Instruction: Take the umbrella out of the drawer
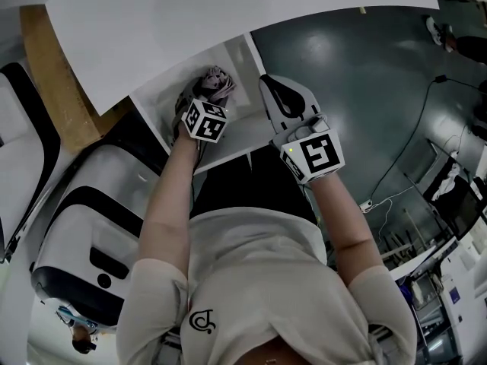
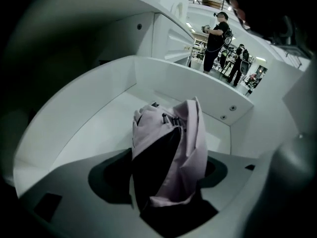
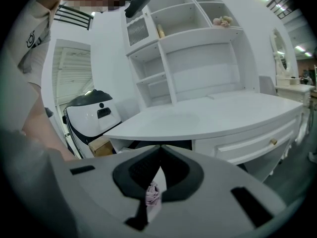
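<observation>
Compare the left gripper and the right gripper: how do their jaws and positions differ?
The left gripper has its jaws apart; the right gripper has them shut. The left gripper reaches into the drawer with the umbrella between its jaws; the right gripper is empty, outside the drawer. Both carry a marker cube.

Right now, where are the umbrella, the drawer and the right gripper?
umbrella [image 2: 171, 138]: left gripper view, on its folded lilac fabric.
drawer [image 2: 106, 123]: left gripper view, on the bare white floor inside.
right gripper [image 1: 266, 84]: head view, at the tips of its closed jaws.
</observation>
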Motion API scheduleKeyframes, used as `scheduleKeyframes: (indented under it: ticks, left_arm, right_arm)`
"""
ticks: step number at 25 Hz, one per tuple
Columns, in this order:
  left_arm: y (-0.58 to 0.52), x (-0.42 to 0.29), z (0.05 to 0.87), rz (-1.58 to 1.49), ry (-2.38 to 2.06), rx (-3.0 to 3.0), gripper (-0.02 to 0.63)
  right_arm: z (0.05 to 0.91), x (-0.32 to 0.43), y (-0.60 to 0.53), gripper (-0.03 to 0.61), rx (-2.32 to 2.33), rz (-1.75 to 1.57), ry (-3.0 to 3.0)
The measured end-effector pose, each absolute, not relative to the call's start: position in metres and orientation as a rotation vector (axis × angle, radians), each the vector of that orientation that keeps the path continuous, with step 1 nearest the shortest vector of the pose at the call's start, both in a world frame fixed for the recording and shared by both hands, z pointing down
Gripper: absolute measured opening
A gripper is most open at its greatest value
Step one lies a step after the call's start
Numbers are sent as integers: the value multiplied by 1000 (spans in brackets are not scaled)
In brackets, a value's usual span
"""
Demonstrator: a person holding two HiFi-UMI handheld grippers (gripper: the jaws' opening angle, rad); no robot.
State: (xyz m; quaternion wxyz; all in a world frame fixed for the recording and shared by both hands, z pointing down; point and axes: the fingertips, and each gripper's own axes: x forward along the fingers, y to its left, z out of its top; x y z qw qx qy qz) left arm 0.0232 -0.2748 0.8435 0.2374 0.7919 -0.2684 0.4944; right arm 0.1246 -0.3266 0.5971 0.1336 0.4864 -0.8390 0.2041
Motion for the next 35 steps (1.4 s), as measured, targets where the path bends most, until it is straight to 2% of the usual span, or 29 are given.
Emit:
scheduleKeyframes:
  ticks: [4, 9, 20, 35]
  left_arm:
    - [-282, 17, 844, 1330, -810, 2164, 289]
    - [-280, 13, 841, 1325, -812, 2117, 239]
    - [-282, 15, 762, 1174, -889, 2177, 225]
    - [-295, 11, 543, 749, -1266, 2454, 225]
  right_arm:
    - [601, 123, -326, 6, 1405, 578, -2424]
    - [605, 124, -321, 6, 1390, 602, -2396]
    - [570, 114, -310, 6, 1310, 571, -2459]
    - [464, 110, -305, 6, 1254, 338, -2612]
